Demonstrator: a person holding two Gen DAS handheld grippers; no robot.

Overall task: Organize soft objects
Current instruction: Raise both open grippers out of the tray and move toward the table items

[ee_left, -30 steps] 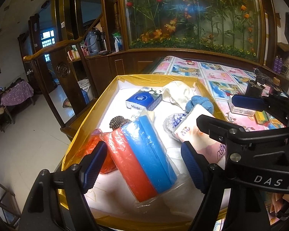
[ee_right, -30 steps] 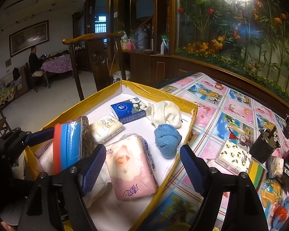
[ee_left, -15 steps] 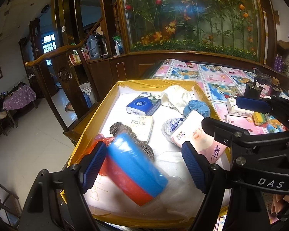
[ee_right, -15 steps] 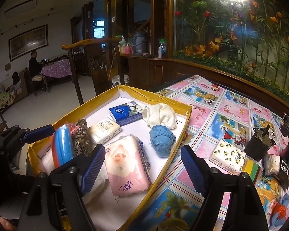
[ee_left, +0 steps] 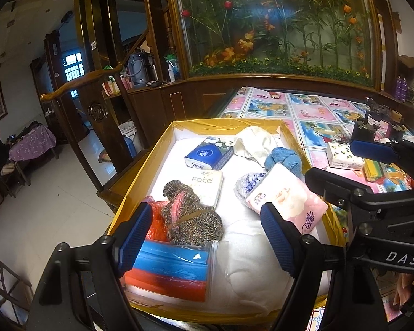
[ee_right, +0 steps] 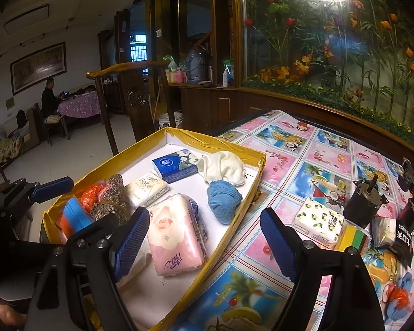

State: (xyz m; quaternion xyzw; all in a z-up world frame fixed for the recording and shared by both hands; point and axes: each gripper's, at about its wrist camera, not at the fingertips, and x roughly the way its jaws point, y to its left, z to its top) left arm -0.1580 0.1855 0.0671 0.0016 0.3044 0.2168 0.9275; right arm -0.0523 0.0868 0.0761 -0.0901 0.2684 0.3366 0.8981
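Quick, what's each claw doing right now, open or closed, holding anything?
Left claw: open, holding nothing; the bagged blue and red sponges lie in the box below it.
Right claw: open, holding nothing.

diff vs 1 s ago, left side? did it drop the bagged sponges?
Yes. The left gripper let go of the blue-and-red bagged sponges; they now lie flat in the near corner of the yellow tray, below the open fingers, uncovering the knitted hat. The right gripper stayed open and empty; the pink tissue pack and blue cloth are unmoved.
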